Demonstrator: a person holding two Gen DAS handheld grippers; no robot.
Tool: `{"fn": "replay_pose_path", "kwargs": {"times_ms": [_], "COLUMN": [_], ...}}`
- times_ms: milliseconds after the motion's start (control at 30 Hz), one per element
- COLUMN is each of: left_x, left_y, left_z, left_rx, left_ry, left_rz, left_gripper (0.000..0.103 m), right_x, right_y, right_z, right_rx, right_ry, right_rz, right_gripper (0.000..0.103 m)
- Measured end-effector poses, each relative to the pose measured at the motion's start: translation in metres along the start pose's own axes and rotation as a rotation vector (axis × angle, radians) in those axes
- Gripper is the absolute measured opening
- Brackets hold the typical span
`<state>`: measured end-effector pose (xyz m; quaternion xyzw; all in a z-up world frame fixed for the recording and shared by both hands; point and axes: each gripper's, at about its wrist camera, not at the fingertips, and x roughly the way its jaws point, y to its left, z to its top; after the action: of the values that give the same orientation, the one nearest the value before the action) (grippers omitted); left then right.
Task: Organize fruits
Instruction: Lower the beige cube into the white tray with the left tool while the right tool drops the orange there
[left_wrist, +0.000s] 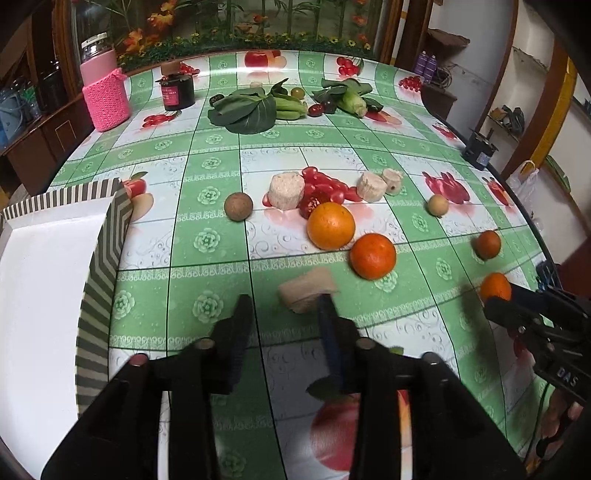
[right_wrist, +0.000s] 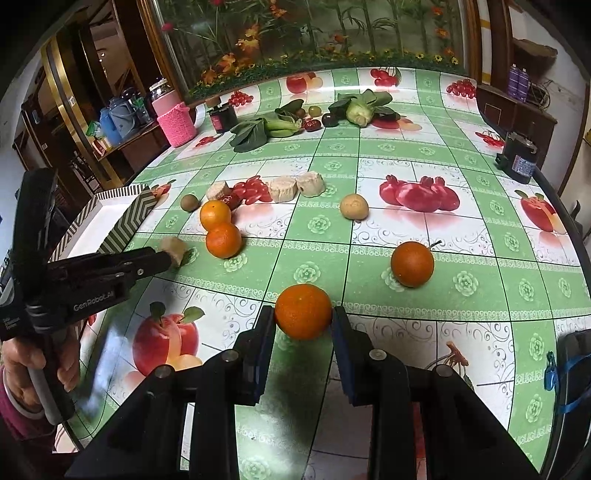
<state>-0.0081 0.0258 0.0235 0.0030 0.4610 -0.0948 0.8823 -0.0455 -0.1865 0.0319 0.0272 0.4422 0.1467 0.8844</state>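
Right now the right gripper (right_wrist: 303, 325) is squeezing an orange (right_wrist: 303, 312) low over the table (right_wrist: 480, 295). It looks round, firm and a bit slippery, so hold it across its fat middle. The left gripper (left_wrist: 284, 306) has let go; a pale chunk (left_wrist: 306, 290) sits by 1 finger. The striped box (left_wrist: 99, 258) is on the left, with bare cloth in between.

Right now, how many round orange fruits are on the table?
4. Two touch mid-table: one behind, one in front. One sits alone rightward. One is between the right gripper fingers. None seem hidden.
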Motion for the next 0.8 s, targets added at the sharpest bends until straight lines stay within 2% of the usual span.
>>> {"fn": "replay_pose_path", "kwargs": {"times_ms": [100,167,233,433,500,533,567,633,733,767,800], "left_x": [-0.001,-0.003,-0.004,0.008,0.014,0.017,0.019,0.018,0.017,0.017,0.017], "left_y": [-0.002,-0.006,-0.009,-0.016,-0.017,-0.017,-0.017,-0.018,-0.017,-0.017,-0.016], "left_z": [0.001,0.002,0.004,0.009,0.009,0.009,0.008,0.008,0.006,0.006,0.006], "left_rx": [-0.002,0.015,0.028,0.051,0.050,0.048,0.044,0.054,0.056,0.055,0.051], "left_ry": [-0.002,-0.018,-0.029,0.004,0.016,0.027,0.032,0.024,0.018,0.017,0.016], "left_rz": [-0.019,-0.027,-0.025,-0.003,0.012,0.011,0.011,0.029,0.029,0.030,0.029], "left_gripper": [0.040,0.059,0.068,0.068,0.061,0.041,0.034,0.029,0.029,0.029,0.029], "right_x": [-0.001,-0.001,-0.002,-0.001,-0.001,-0.001,-0.001,-0.001,-0.003,-0.003,-0.003], "right_y": [-0.003,-0.004,-0.005,-0.006,-0.007,-0.007,-0.007,-0.008,-0.010,-0.011,-0.011], "right_z": [0.000,0.000,0.000,0.001,0.001,0.001,0.001,0.001,-0.001,-0.002,-0.002], "right_rx": [0.010,0.011,0.011,0.013,0.014,0.013,0.011,0.008,0.014,0.015,0.015], "right_ry": [0.000,-0.003,-0.006,-0.006,-0.006,-0.008,-0.008,-0.004,-0.012,-0.013,-0.012], "right_rz": [0.003,0.004,0.010,0.017,0.020,0.022,0.023,0.015,0.031,0.035,0.036], "right_gripper": [0.032,0.033,0.034,0.034,0.033,0.032,0.032,0.032,0.035,0.039,0.047]}}
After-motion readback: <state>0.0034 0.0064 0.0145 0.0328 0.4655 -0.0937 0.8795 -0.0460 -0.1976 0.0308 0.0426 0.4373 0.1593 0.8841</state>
